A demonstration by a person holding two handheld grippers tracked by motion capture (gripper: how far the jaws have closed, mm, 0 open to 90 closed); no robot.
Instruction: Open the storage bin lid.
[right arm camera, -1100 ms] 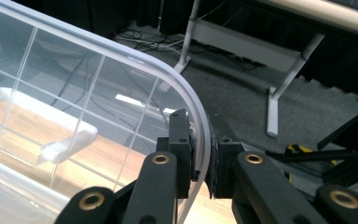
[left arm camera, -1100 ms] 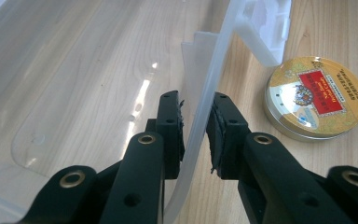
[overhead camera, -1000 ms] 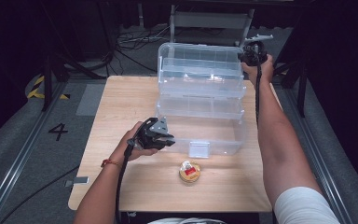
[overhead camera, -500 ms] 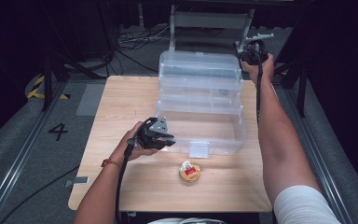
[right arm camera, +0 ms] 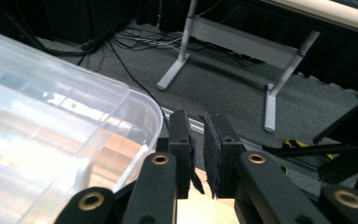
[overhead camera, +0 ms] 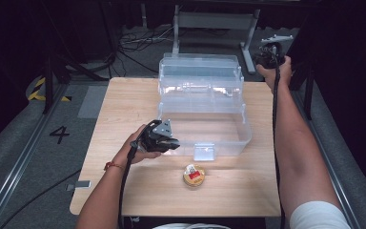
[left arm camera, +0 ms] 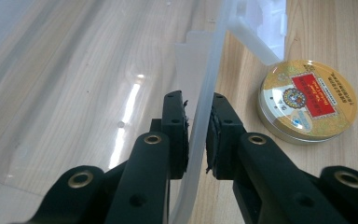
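On the wooden table [overhead camera: 124, 95], keep your left gripper [left arm camera: 196, 135] pinching the front wall of the clear box [overhead camera: 205, 121] steady while your empty, pressed-together right gripper [right arm camera: 198, 154] clears its upright lid [overhead camera: 198, 76].

Black tools [overhead camera: 164, 139] with brass-ringed screw holes, black cables, a red wristband [overhead camera: 113, 166].

Left gripper [overhead camera: 171, 143] held low, its jaws nearly together; right gripper [right arm camera: 197, 154], arm outstretched, jaws closed and empty.
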